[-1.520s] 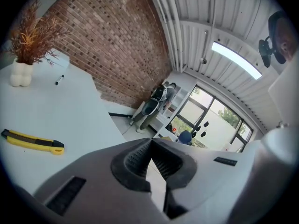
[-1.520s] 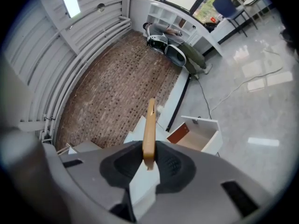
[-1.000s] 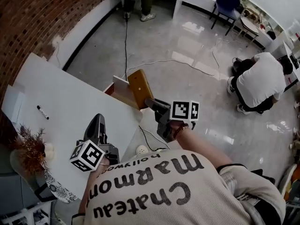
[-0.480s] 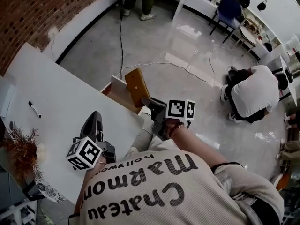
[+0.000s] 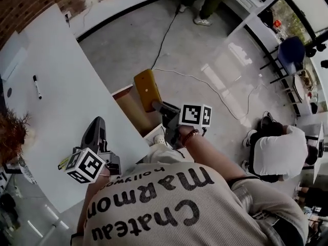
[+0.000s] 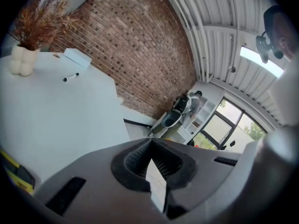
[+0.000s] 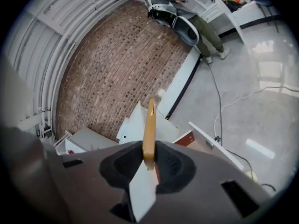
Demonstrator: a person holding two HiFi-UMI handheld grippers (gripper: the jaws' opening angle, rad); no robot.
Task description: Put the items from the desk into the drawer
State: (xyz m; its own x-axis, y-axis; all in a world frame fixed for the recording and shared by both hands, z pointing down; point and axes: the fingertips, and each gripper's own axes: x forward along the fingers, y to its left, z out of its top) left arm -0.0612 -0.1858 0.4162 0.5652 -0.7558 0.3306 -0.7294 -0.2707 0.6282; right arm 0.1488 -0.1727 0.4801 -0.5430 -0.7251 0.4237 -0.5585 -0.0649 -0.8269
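Right tongs [image 7: 149, 149] pinched on yellow-brown board [image 7: 149, 120]; left tongs [image 6: 150, 140] pressed together, empty.

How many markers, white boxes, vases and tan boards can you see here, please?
Black marker: 1
White box: 1
Vase with dried plant: 1
Tan board, gripped by the right gripper: 1
Total: 4

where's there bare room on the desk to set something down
The widest bare patch on the desk lies between the marker, the left gripper and the edge by the open drawer, where the right gripper holds a tan board. It is crowded only past the marker, around the plant and the white box.
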